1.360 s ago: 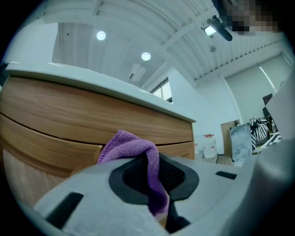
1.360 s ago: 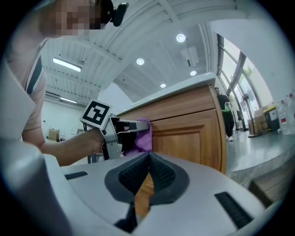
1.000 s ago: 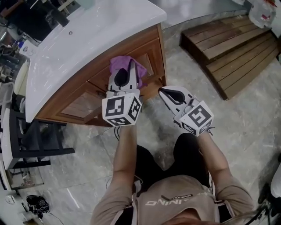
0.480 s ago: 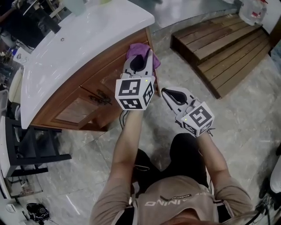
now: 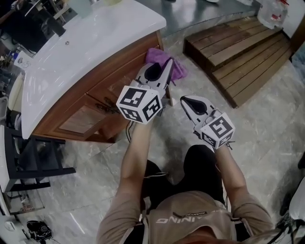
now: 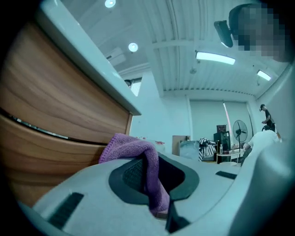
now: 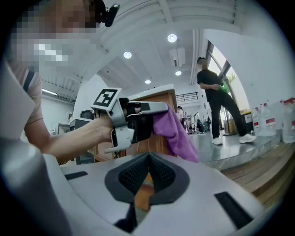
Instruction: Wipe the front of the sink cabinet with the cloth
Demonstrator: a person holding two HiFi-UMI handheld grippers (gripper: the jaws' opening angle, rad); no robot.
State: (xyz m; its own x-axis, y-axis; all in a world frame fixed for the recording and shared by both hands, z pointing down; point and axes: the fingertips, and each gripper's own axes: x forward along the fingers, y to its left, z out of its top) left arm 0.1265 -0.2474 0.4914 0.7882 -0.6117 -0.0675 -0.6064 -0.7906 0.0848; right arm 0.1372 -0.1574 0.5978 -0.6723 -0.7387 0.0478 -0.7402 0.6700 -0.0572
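My left gripper (image 5: 161, 72) is shut on a purple cloth (image 5: 167, 62), held against the upper right corner of the wooden sink cabinet (image 5: 109, 81). Part of the cloth sticks out past the cabinet's right edge. In the left gripper view the cloth (image 6: 137, 151) drapes between the jaws, with the cabinet front (image 6: 50, 115) at the left under the white counter (image 6: 87, 55). My right gripper (image 5: 187, 101) hovers shut and holds nothing, to the right of the cabinet and apart from it. From the right gripper view I see the left gripper (image 7: 133, 120) and the hanging cloth (image 7: 177, 133).
A white basin top (image 5: 86, 43) covers the cabinet. Low wooden steps (image 5: 238, 47) lie on the stone floor at the right. A black rack (image 5: 28, 157) stands left of the cabinet. A person (image 7: 216, 101) stands further off, and water bottles (image 5: 271, 12) sit by the steps.
My left gripper has carried the cloth rightward along the cabinet front to its right corner. The right gripper has shifted only slightly.
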